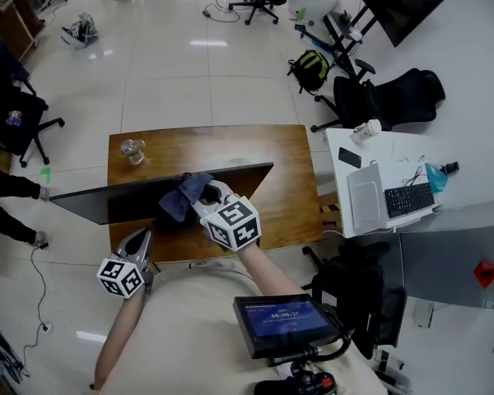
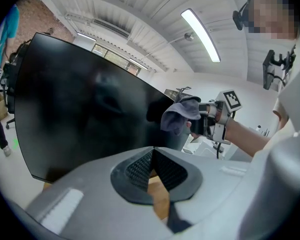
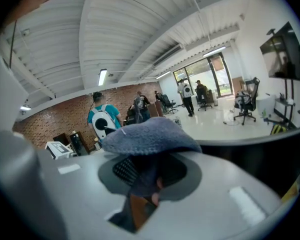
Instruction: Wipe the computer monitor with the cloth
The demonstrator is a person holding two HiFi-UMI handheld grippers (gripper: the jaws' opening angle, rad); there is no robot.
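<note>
Closest to the person, the left tongs [image 1: 137,243] are pressed together, empty. The right tongs [image 1: 212,202] pinch the cloth [image 1: 184,197] at the monitor's [image 1: 123,202] top edge. The monitor's long axis runs left-right across the worktop [image 1: 230,142], and most of the screen lies left of the cloth.

The head view looks steeply down on the tabletop [image 1: 290,189] and monitor [image 1: 107,202]. The camera on the left tool [image 1: 137,243] faces the screen closely from low; that on the right tool [image 1: 204,197] looks over its top edge.
</note>
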